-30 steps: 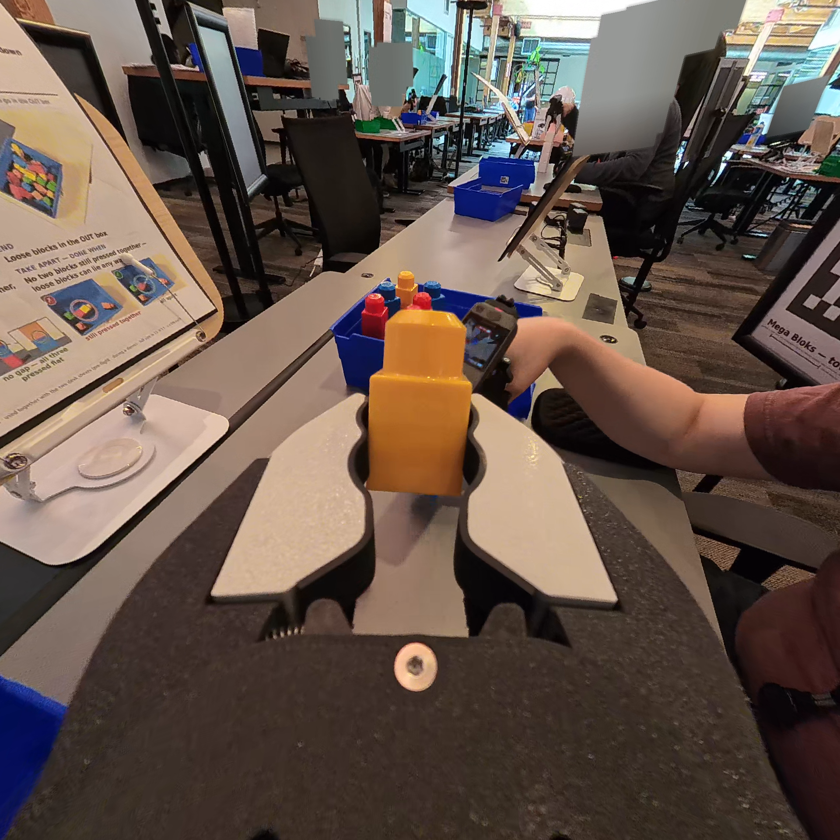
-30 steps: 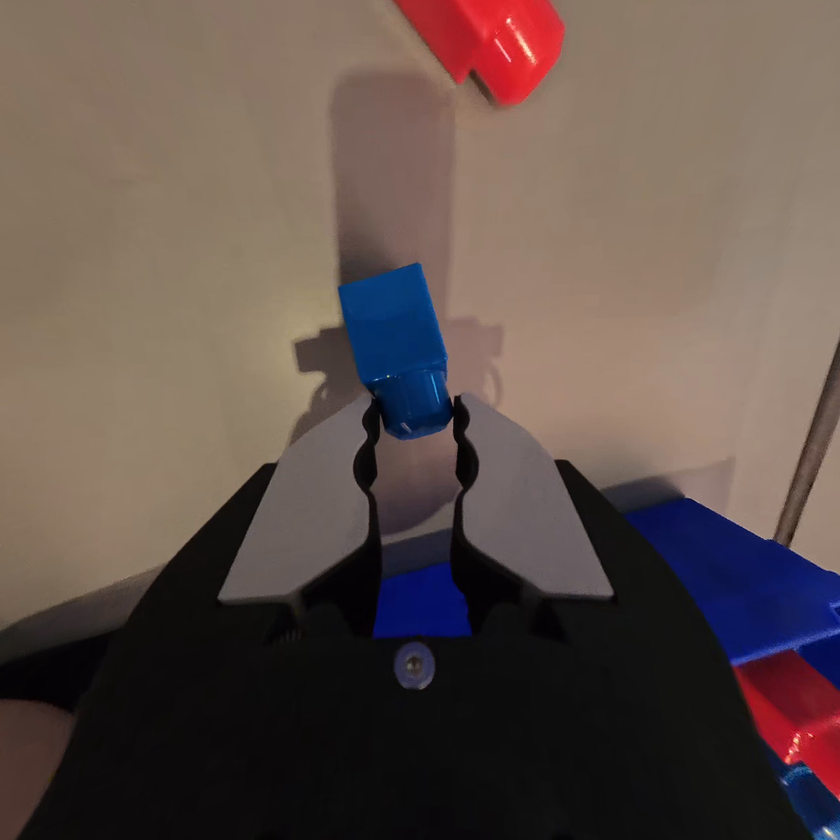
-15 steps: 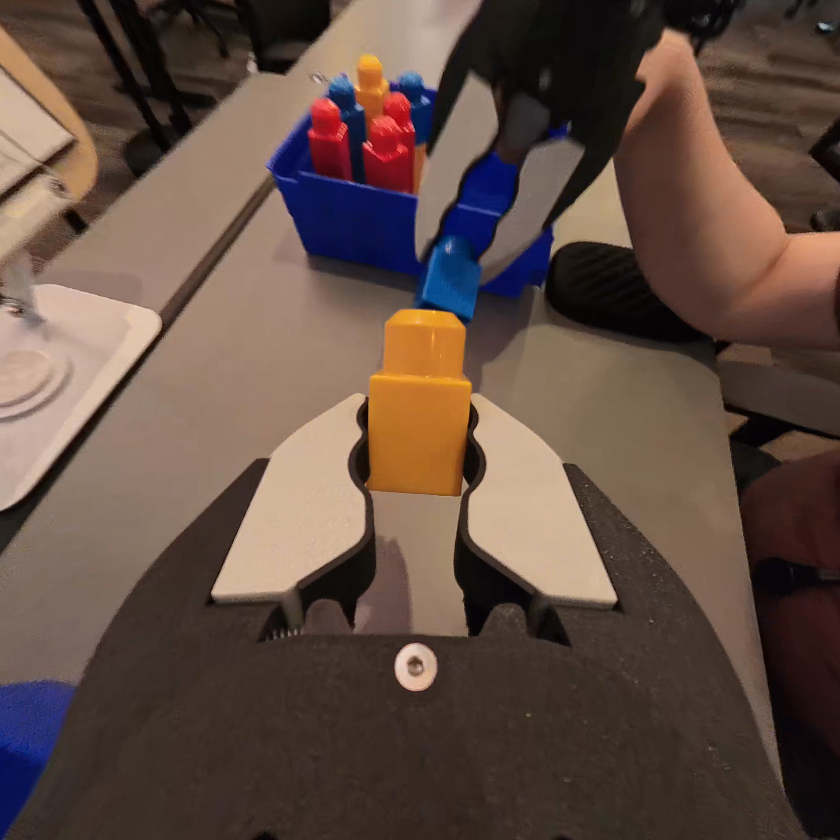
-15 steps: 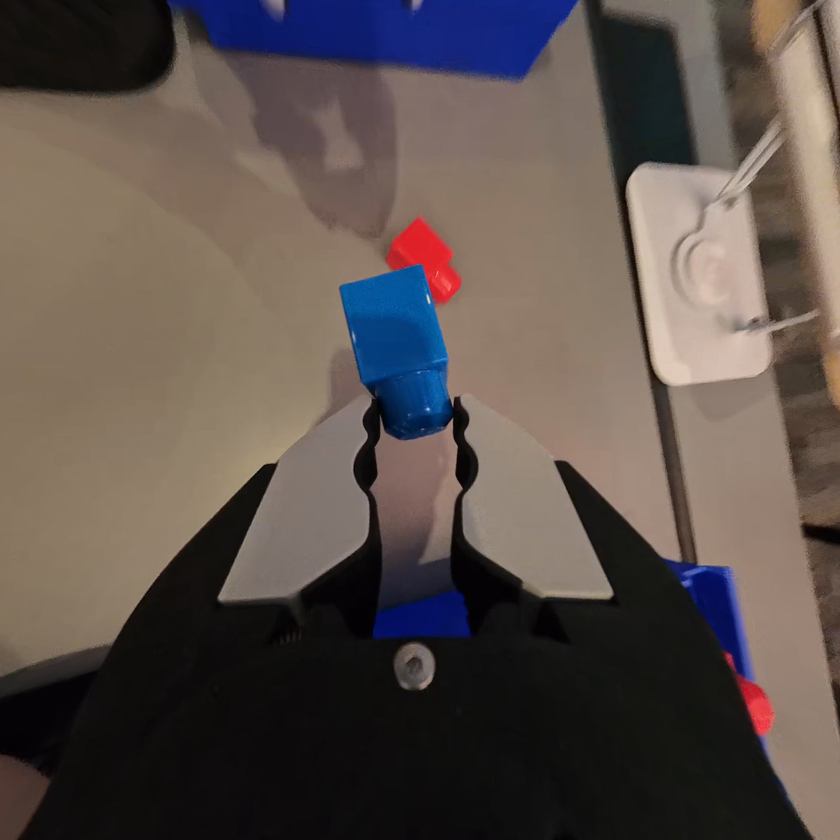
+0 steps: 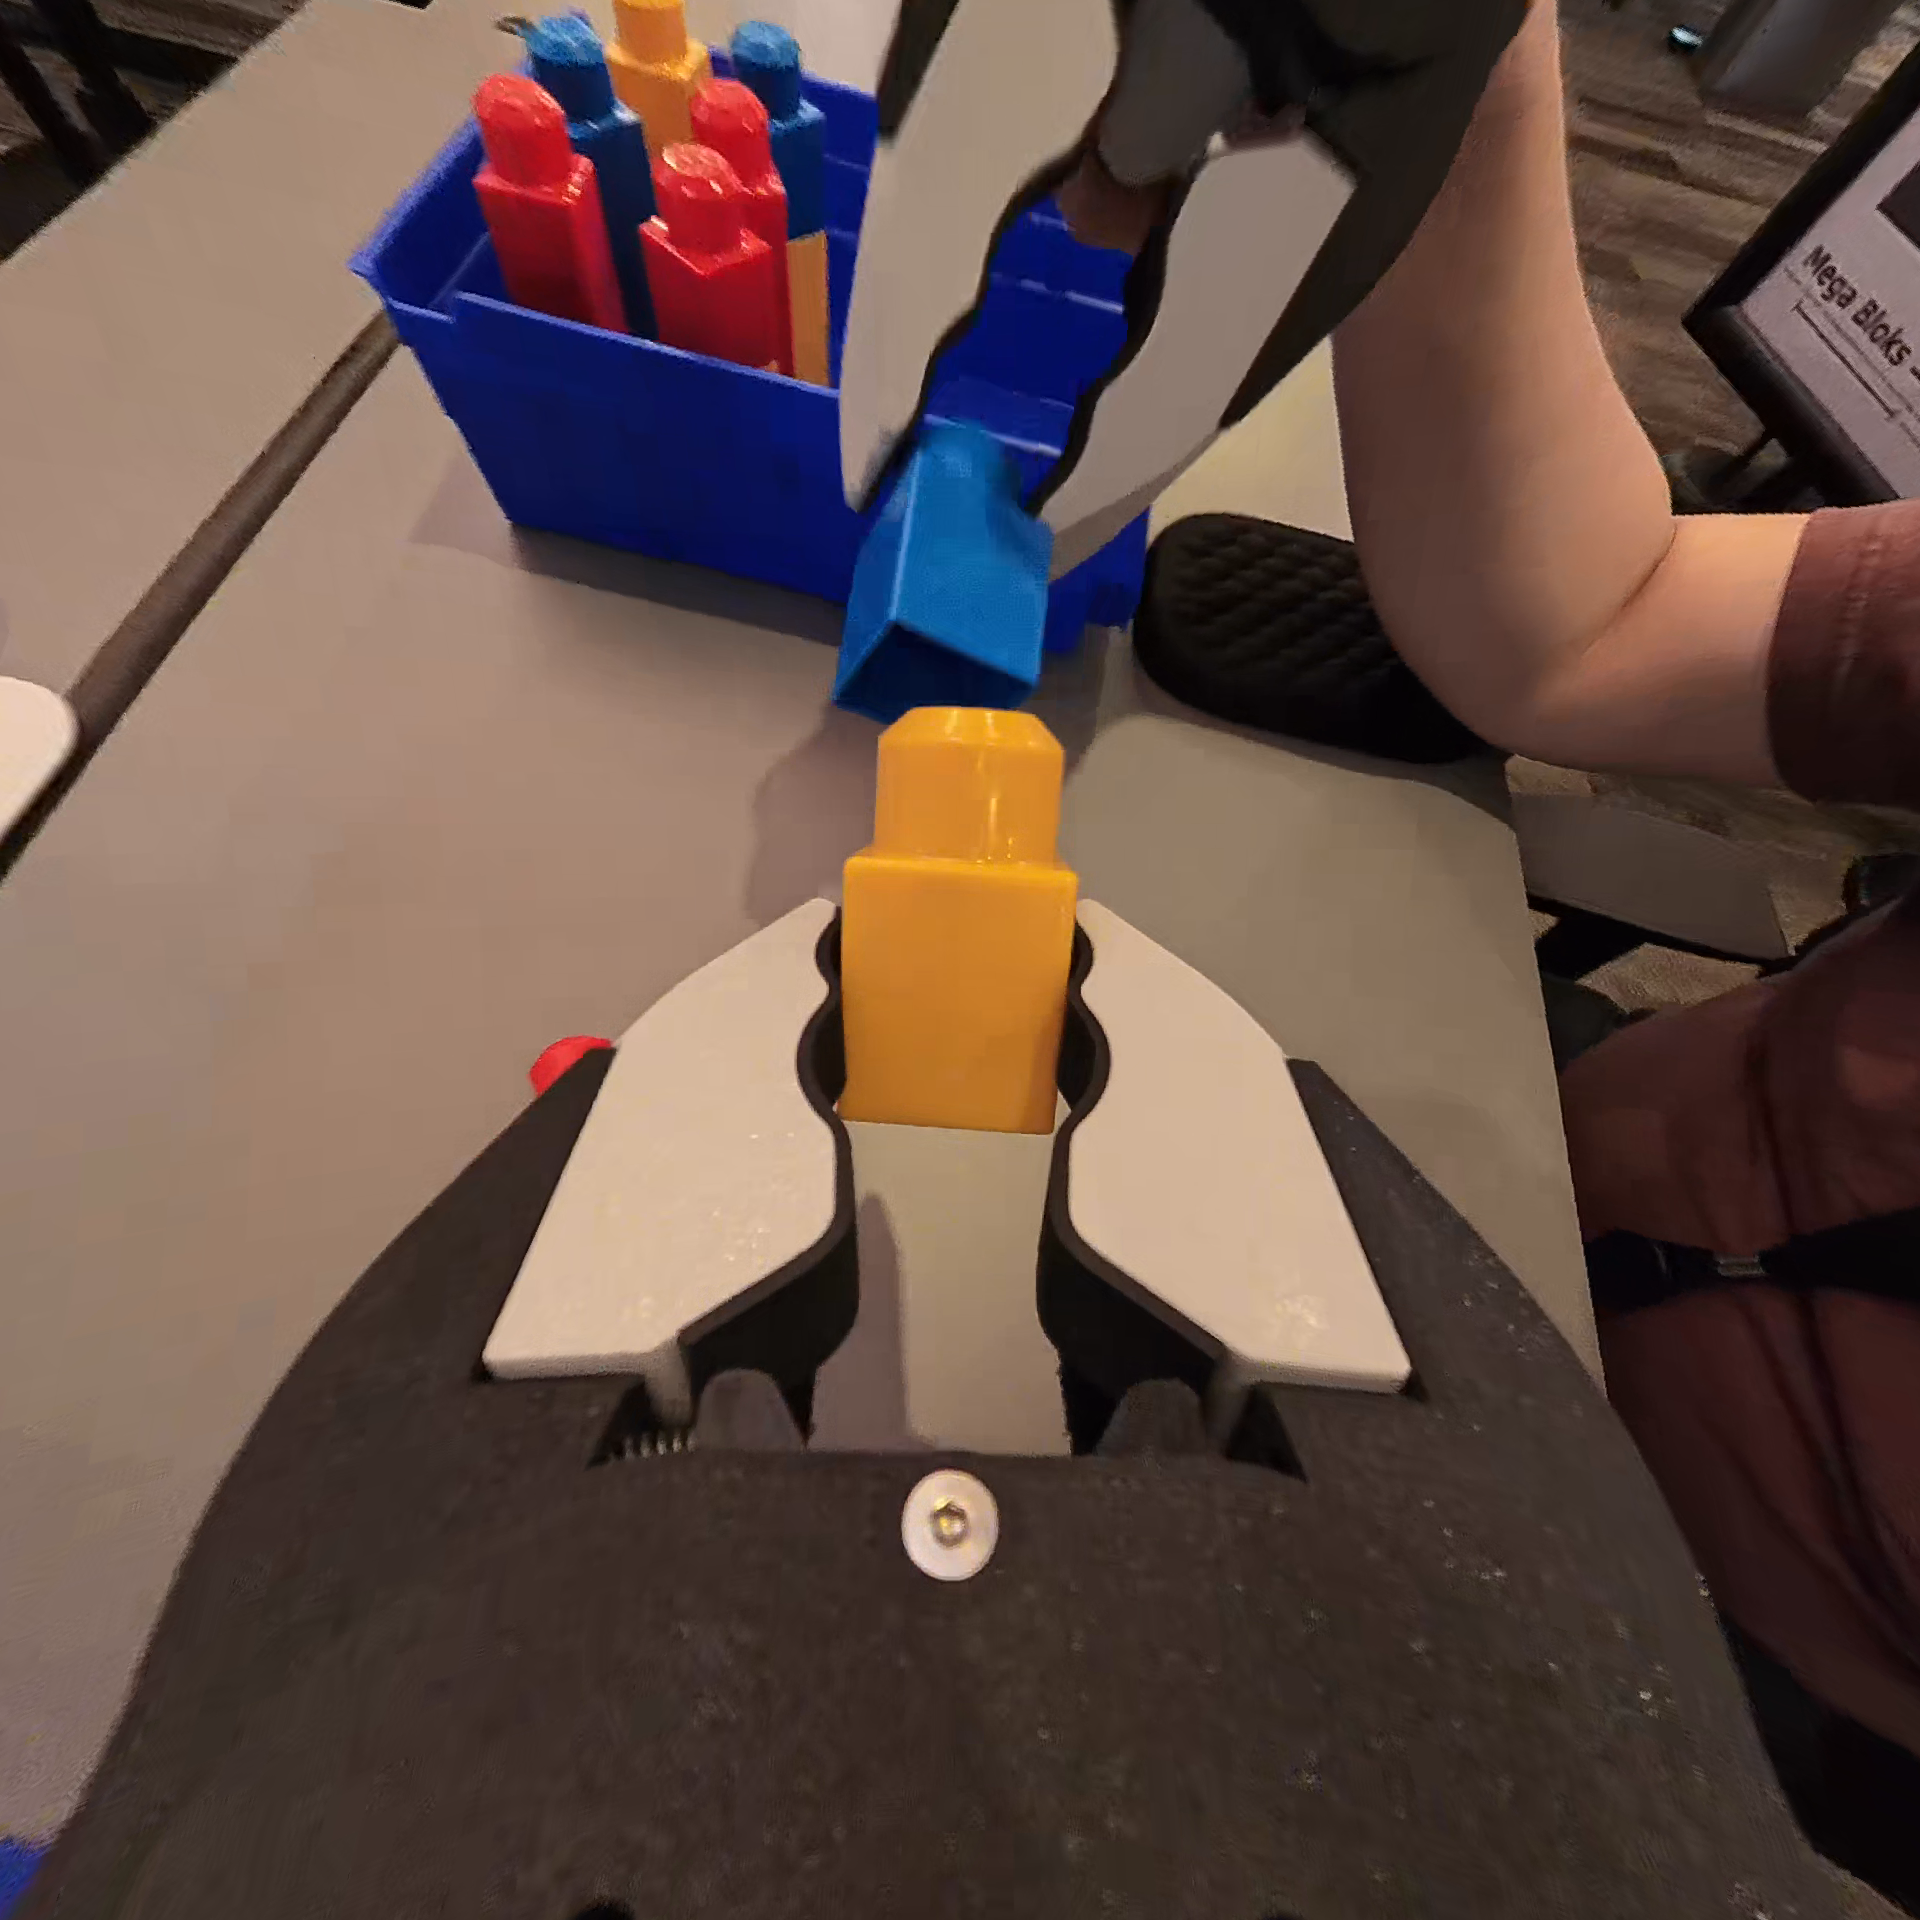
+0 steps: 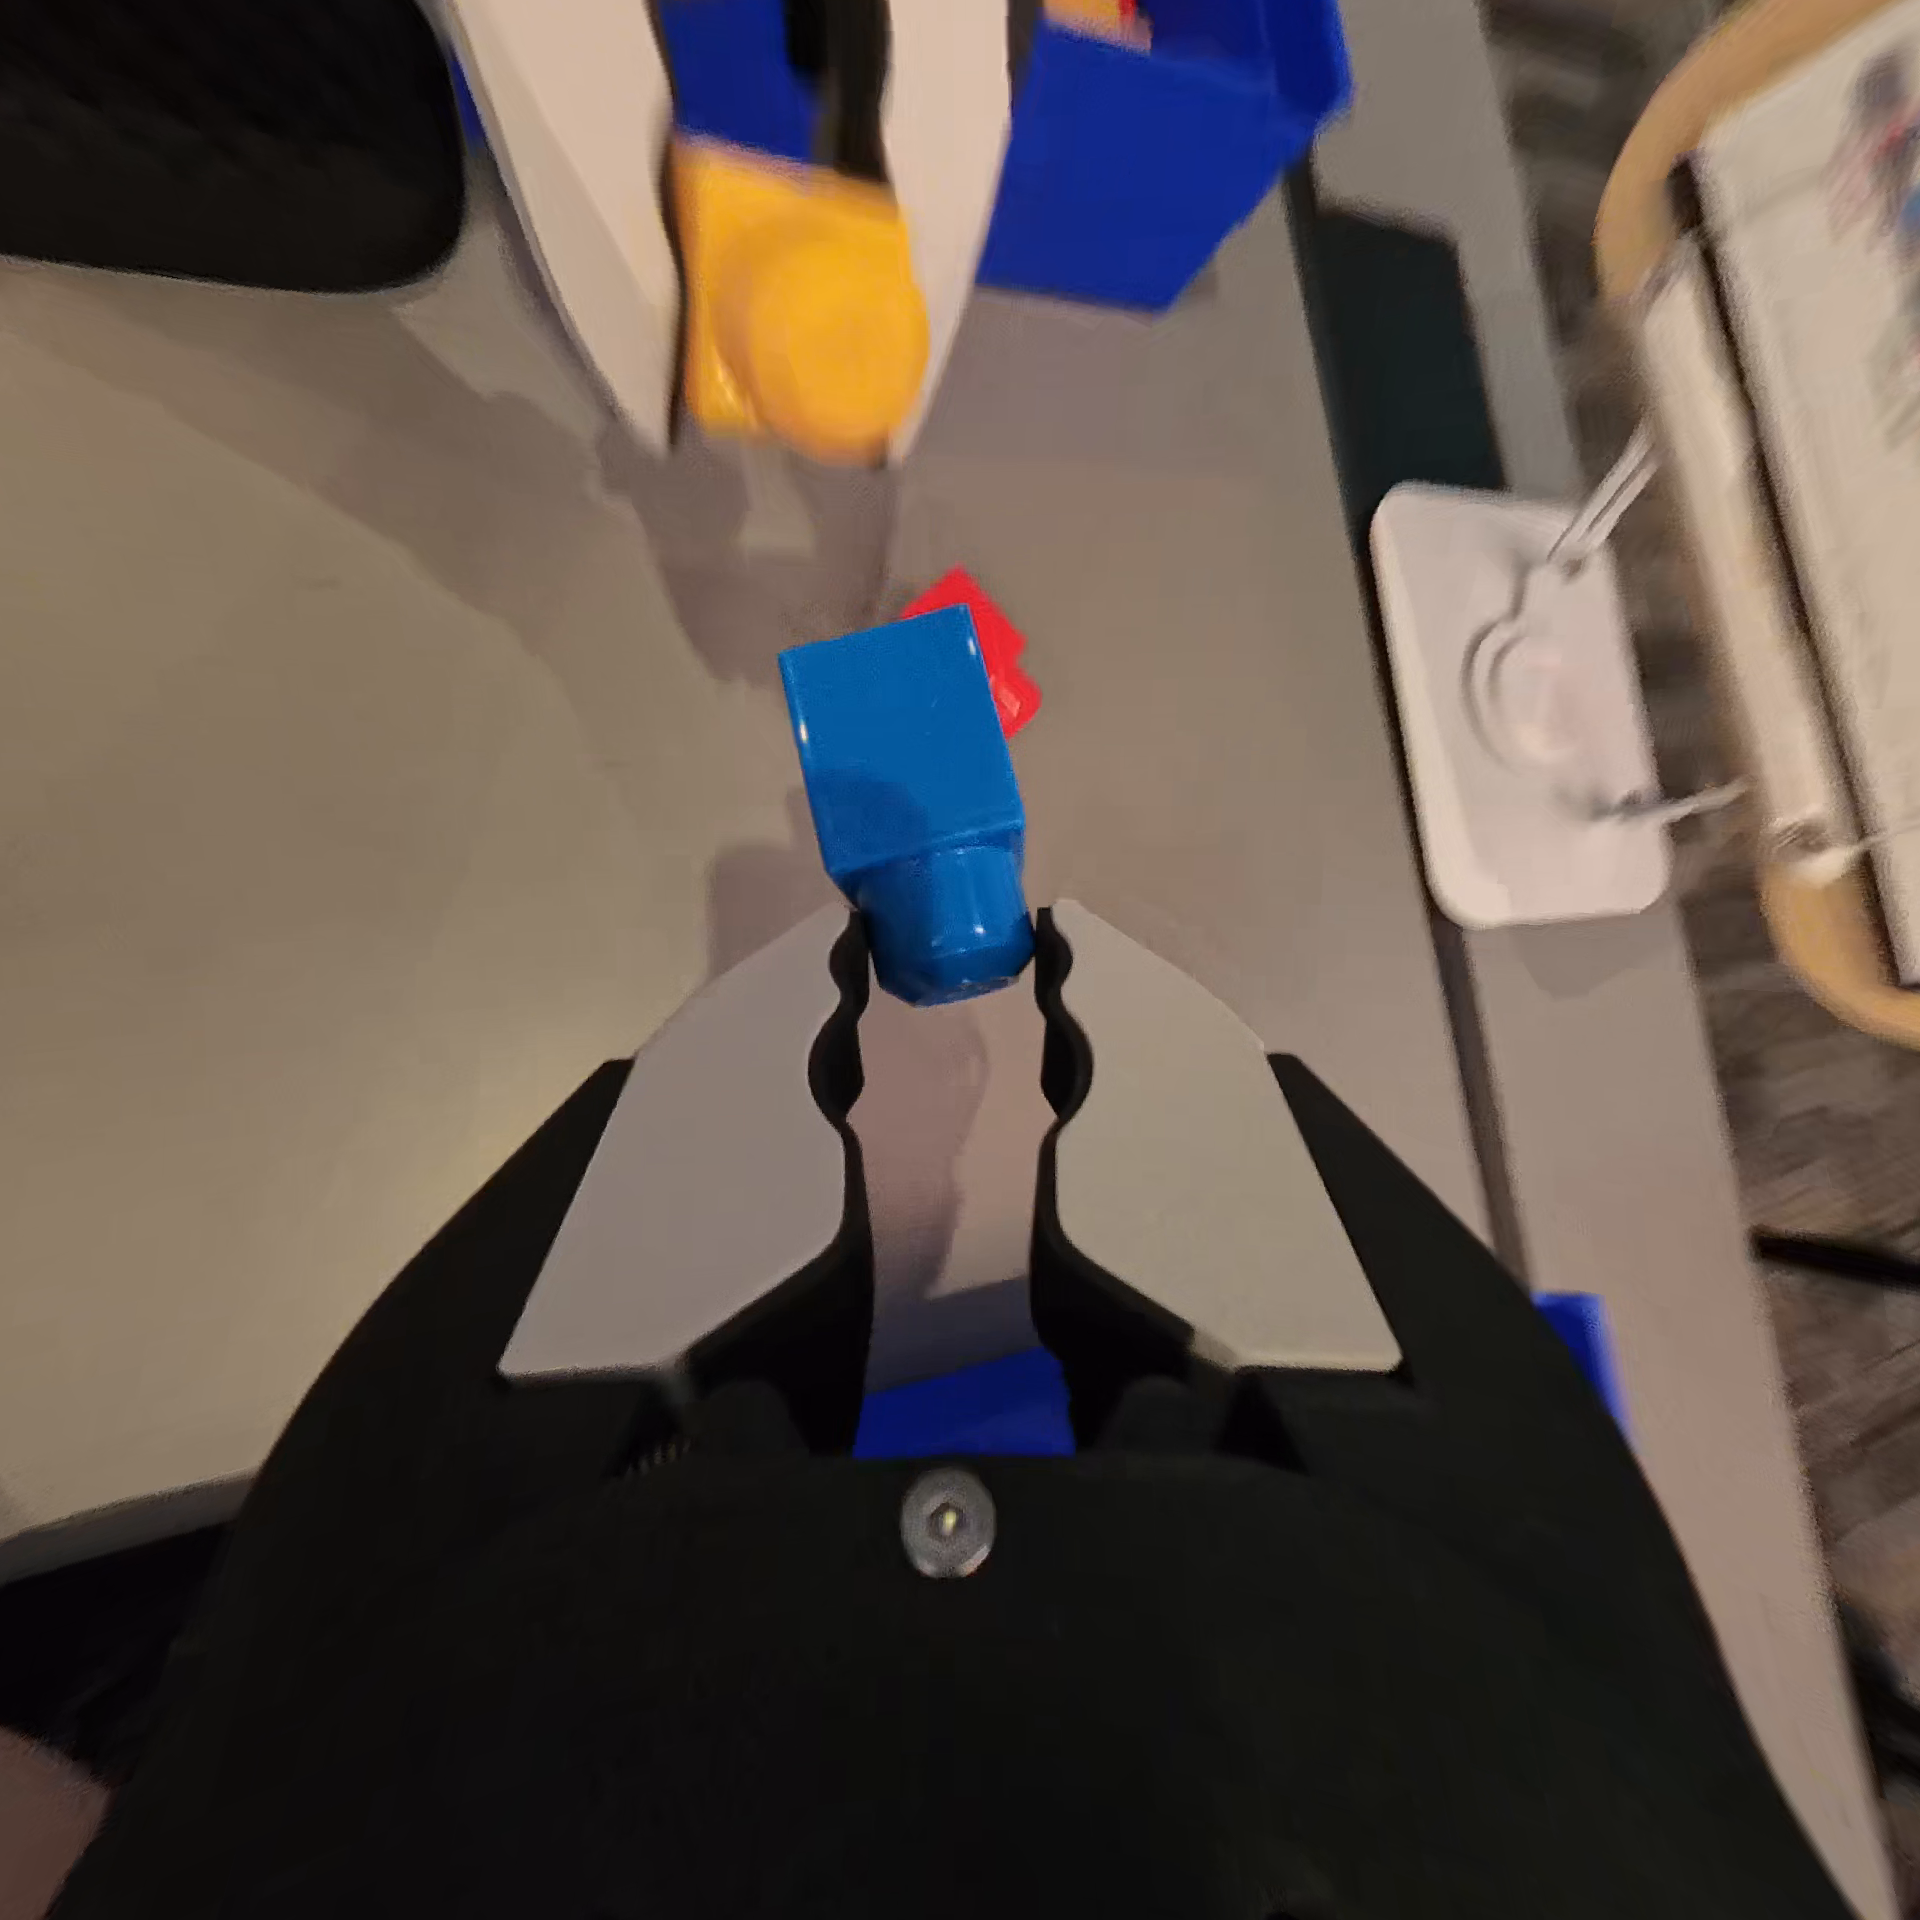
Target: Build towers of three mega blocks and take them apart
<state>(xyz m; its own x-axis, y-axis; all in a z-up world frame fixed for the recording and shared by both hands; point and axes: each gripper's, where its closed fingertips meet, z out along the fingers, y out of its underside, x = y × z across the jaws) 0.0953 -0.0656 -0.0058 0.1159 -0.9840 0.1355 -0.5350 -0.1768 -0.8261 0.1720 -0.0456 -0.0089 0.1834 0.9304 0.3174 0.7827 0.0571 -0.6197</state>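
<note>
Currently: left gripper (image 5: 956,997) clamped on yellow block (image 5: 956,977), right gripper (image 6: 940,935) clamped on tilted blue block (image 6: 899,758) just above its stud; risk, judged: skewed blue block jams, missing the stud.

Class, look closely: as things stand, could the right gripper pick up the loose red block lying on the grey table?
Probably not yet. The right gripper is already shut on the stud of a blue plastic block, so its jaws are occupied. The red block lies uncovered on the grey table, but the blue block must be released first.
</note>
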